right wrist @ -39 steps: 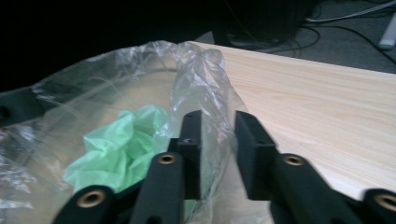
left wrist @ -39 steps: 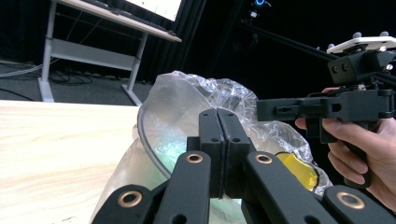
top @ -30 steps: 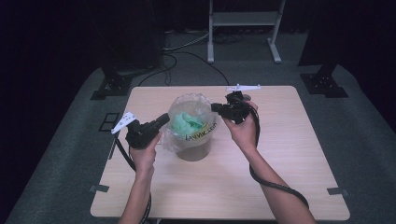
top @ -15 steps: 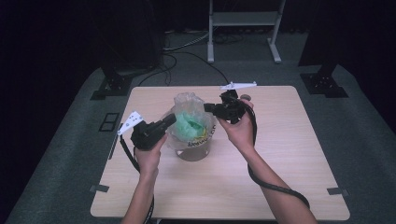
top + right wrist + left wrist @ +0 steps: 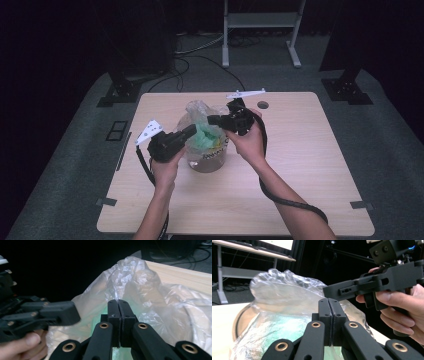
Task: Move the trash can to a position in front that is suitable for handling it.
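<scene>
- Sitting near the middle of the wooden bench [image 5: 300, 200]: a round container [image 5: 207, 162] lined with a clear plastic bag [image 5: 200, 112], something green [image 5: 204, 136] inside the bag.
- Left gripper [image 5: 192, 131] now in against the bag's near-left side, jaws pressed together with a fold of film between them in the left gripper view; half a second ago a little further out to the left, a second ago clearly off to the side.
- Right gripper [image 5: 212, 119] likewise drawn in over the bag's right edge, jaws clenched; in the right gripper view crumpled film [image 5: 140, 277] bunched just past the tips, a thin sliver apparently caught between them.
- Bag top risen into a gathered peak between the two grippers, where earlier it lay open and wider across the container's mouth.
- Right hand [image 5: 402, 305] and its gripper visible just beyond the left jaws in the left gripper view, the two tools close together, nearly meeting over the bag.
- Judged from this: both sides of the bag gripped and pulled toward each other, probably to close, tie or lift the liner out.
- Risk: thin film tearing or slipping from the clenched jaws.
</scene>
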